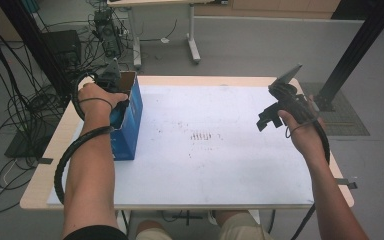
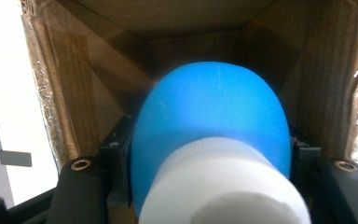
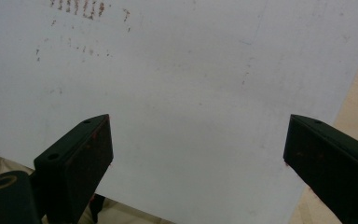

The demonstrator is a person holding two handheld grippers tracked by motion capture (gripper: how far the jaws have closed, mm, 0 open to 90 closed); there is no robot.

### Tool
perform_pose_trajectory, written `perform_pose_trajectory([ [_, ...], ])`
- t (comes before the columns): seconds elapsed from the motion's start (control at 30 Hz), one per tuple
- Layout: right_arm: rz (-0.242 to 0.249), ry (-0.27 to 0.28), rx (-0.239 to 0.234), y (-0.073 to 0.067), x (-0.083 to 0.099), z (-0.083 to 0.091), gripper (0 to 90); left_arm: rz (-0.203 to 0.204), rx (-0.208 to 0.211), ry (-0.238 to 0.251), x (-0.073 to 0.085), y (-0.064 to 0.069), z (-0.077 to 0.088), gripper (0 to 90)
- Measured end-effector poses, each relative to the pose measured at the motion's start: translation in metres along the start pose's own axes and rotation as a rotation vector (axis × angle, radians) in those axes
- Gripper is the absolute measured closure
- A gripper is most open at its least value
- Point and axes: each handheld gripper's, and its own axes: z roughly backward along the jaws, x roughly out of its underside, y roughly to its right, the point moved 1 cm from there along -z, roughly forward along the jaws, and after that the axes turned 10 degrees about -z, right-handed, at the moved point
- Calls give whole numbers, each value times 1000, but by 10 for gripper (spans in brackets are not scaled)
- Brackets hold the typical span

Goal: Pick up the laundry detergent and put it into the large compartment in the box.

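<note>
- In the left gripper view the left gripper (image 2: pixel 209 186) has its 2 black jaws clamped on a blue ball-like object (image 2: pixel 209 116), 1 jaw pressing each side of it.
- The blue object is smooth, matte and rounded like a dome or bulb, bright blue at the top and shaded lower down.
- A white cylindrical neck (image 2: pixel 223 186) joins its near end; the surface looks slightly rough and the flat end faces the camera, blurred by closeness.
- The held object sits inside a cardboard box (image 2: pixel 74 93), whose brown inner walls rise on all sides, with crinkled clear tape along the cut edges.
- In the high view the box (image 1: pixel 130 125) is blue outside and stands upright near the left edge of the table (image 1: pixel 205 175), open end up; the left hand (image 1: pixel 97 100) reaches down into it.
- In the right gripper view the right gripper (image 3: pixel 198 154) has its 2 jaws spread wide with nothing between them, just the white sheet (image 3: pixel 177 70) under them.
- In the high view the right gripper (image 1: pixel 270 117) is held above the right side of the table, well apart from the box.
- The white sheet bears a small patch of reddish-brown marks (image 1: pixel 200 136) near its middle.
</note>
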Motion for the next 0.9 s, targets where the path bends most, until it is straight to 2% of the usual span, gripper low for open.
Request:
perform_pose_trajectory([
  [0.9,-2,3,-4,0,0,0,80,-1,2,12,2,-1,5,336],
])
